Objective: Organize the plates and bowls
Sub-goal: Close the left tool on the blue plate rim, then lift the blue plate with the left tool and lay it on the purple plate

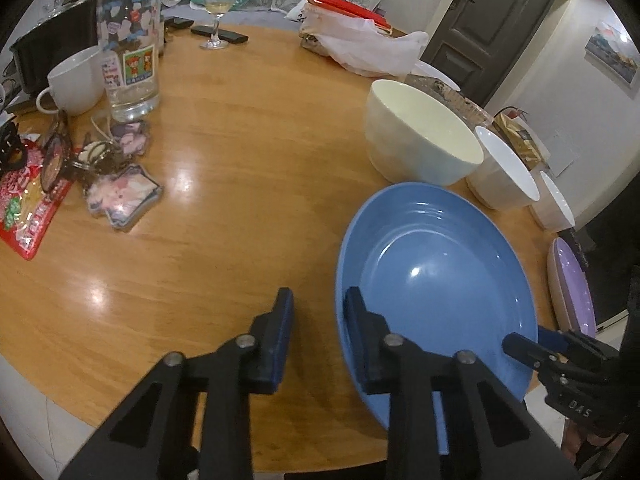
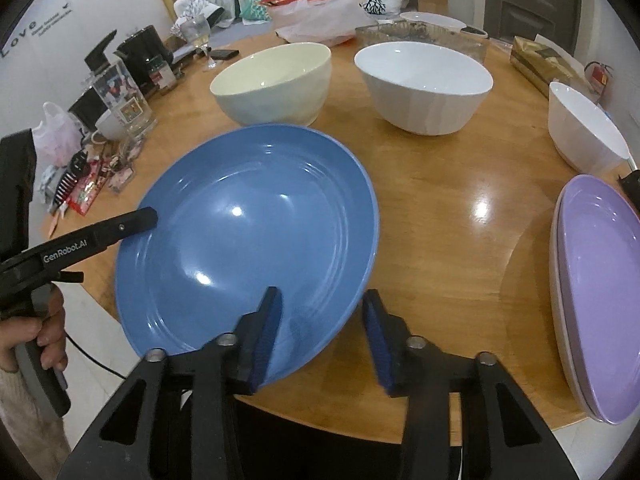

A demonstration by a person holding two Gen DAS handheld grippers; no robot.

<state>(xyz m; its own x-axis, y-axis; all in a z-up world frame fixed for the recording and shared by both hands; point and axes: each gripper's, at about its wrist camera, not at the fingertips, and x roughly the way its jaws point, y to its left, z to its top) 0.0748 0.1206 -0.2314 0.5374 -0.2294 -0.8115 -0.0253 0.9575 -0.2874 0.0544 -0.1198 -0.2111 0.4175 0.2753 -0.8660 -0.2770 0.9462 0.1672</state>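
The light is indoor, soft and rather warm, and it comes from above. It makes white glare spots on the table and on the blue plate. Both pictures are sharp in the middle; the fisheye bends the edges, and the corners are black.

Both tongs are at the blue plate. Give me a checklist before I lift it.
1. Left tongs astride the blue plate rim: ok.
2. Right tongs astride the rim on the other side: ok.
3. Pads pressing the rim: not ok, gaps show at both.
4. Plate fully on the table: not ok, its near side overhangs the edge.
5. Tabletop between it and the purple plates bare: ok.
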